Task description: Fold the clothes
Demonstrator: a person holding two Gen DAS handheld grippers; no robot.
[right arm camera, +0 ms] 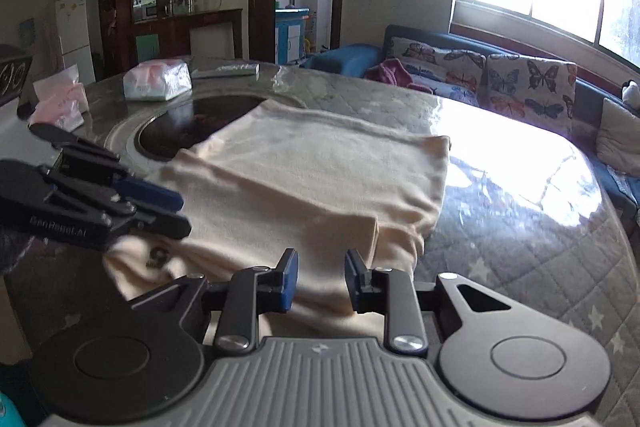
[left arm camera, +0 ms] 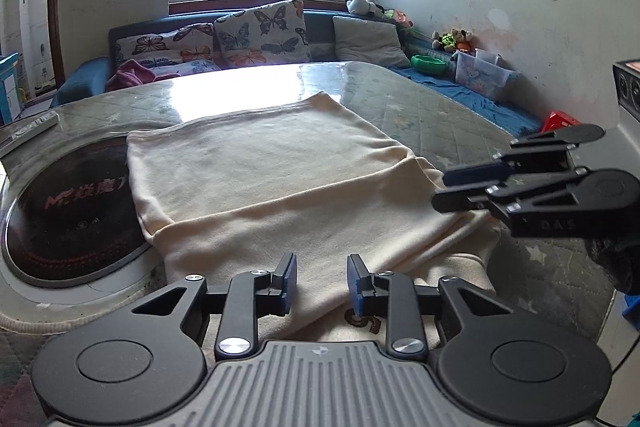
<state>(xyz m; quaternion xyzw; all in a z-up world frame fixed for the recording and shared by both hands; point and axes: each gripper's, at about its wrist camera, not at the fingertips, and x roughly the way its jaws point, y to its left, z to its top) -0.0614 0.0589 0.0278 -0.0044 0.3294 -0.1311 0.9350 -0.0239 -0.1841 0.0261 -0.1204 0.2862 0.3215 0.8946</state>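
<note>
Quilted glass-topped table (left arm camera: 420, 115) is bearing a part-folded cream knit garment (left arm camera: 260, 163); left gripper (left arm camera: 322, 281) and right gripper (right arm camera: 322, 279) are hovering, fingers apart, gripping nothing; any further fold needs edges aligned.

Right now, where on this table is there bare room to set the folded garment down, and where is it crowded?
Free: the glossy quilted table cover between the cream garment and the sofa. Crowded: the far corner beyond the dark round inset, with tissue packs and a remote. The left gripper and right gripper hang open over the garment's near edge.
</note>
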